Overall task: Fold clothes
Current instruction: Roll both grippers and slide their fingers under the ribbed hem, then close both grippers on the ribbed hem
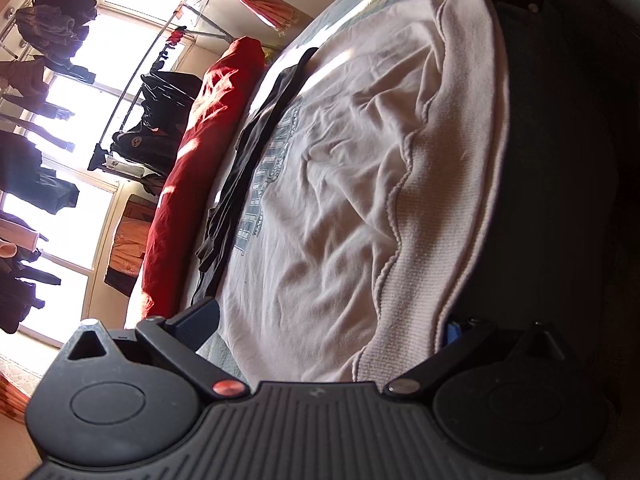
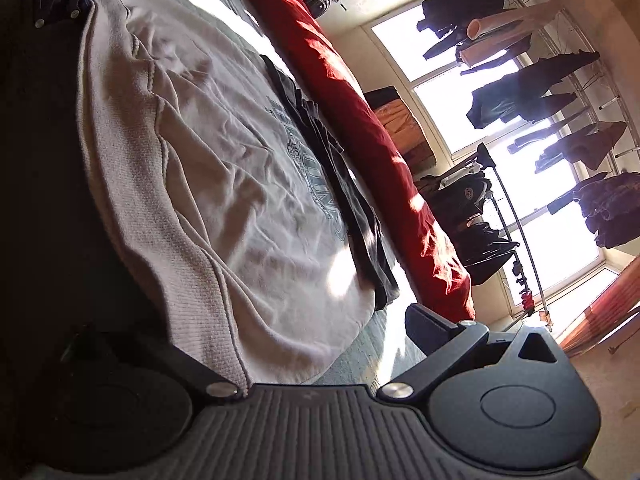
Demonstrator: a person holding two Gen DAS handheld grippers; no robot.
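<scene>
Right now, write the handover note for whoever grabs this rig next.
Left tool: open, fingers spread either side of the ribbed hem at one end of the pale pink sweatshirt; nothing gripped.
Right tool: open, at the hem's other end; the edge-side finger is in shadow, so contact there is unclear.
Things: sweatshirt lies spread flat on the bed, print up, wrinkled. A dark garment lies along its far side, next to a red rolled blanket.
Done: sweatshirt laid out.
Left: probably grip both hem corners and make the first fold; no fold shows yet. The dark garment also looks unfolded.
</scene>
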